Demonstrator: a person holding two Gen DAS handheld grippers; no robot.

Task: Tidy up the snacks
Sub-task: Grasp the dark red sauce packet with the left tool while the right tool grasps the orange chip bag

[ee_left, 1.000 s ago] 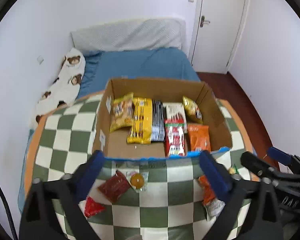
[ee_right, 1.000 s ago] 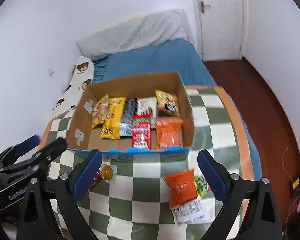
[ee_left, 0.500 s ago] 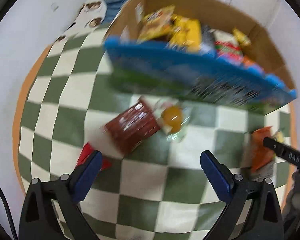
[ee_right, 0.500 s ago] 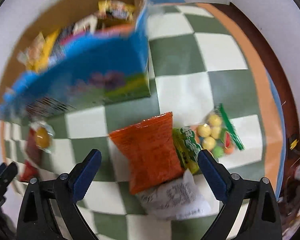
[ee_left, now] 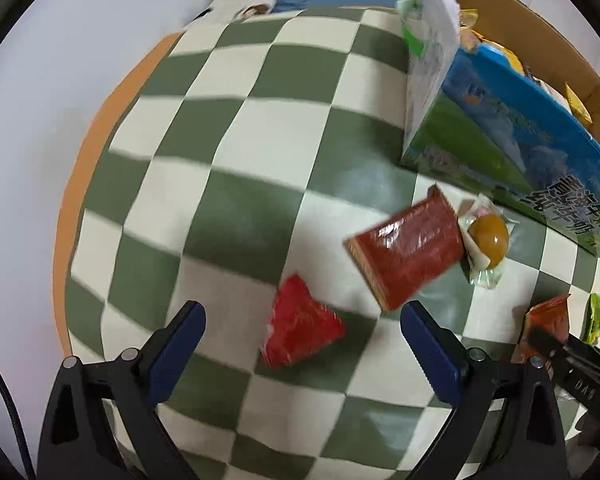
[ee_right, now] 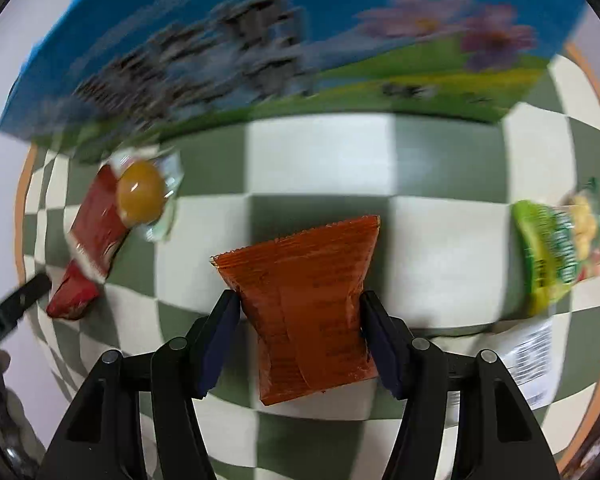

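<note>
Right gripper (ee_right: 296,312): clamped on the orange snack packet (ee_right: 304,304), one pad pressed into each side, the bag pinched narrow at the waist.
Orange snack packet: lay on the checkered tablecloth (ee_right: 320,160), top edge pointing away from the fingers toward the box.
Left gripper (ee_left: 302,332): fingers spread wide, gripping nothing.
Red triangular packet (ee_left: 298,326): sat right between the left fingers, flat on the cloth.
Dark red packet (ee_left: 408,252): just ahead and right of the left gripper, tilted.
Yellow-ball sachet (ee_left: 486,236): touching the dark red packet's far end.
Cardboard box (ee_left: 512,128): ahead-right, blue printed front, snacks inside.
Green candy bag (ee_right: 560,240): well right of the right gripper.
</note>
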